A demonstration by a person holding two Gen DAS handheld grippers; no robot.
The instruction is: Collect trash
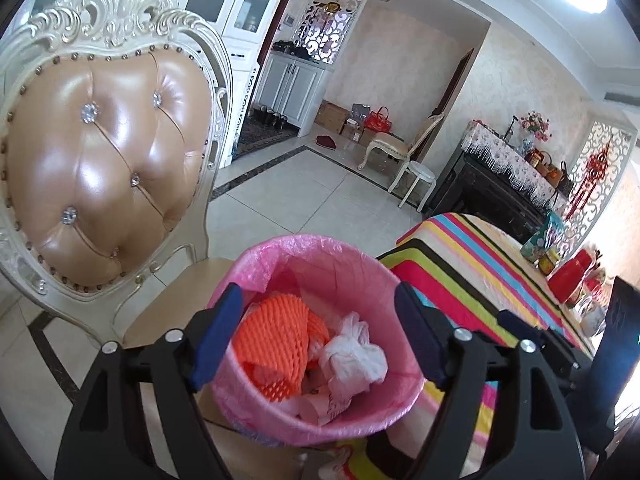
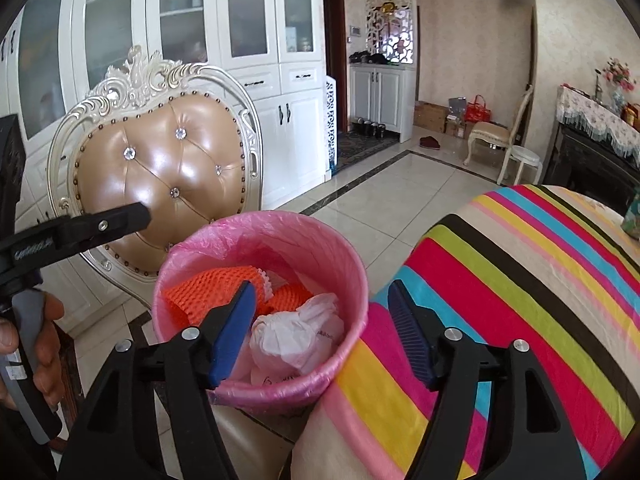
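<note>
Two sets of tongs, both spread wide and holding nothing: left tongs hanging directly over the round bin lined with a pink plastic bag, right tongs straddling that bin's near-right rim, one blue pad over the contents, the other over the striped cloth. Inside the bin: an orange foam fruit net toward the left, a knotted white plastic bag right of it, scraps of white paper beneath. Bin apparently resting on the seat of a cream carved chair with a tan tufted leather back, pressed against the edge of the counter under a rainbow-striped tablecloth, though the base is hidden. Trash already in the bin lying straight below the left tongs, nearer to them than to the right pair; white bag roughly round, no clear long axis. No loose trash visible on the near stretch of cloth; only a patterned tissue box and red tins at the far end. Likely next: turning away from the bin toward the counter for another piece.
</note>
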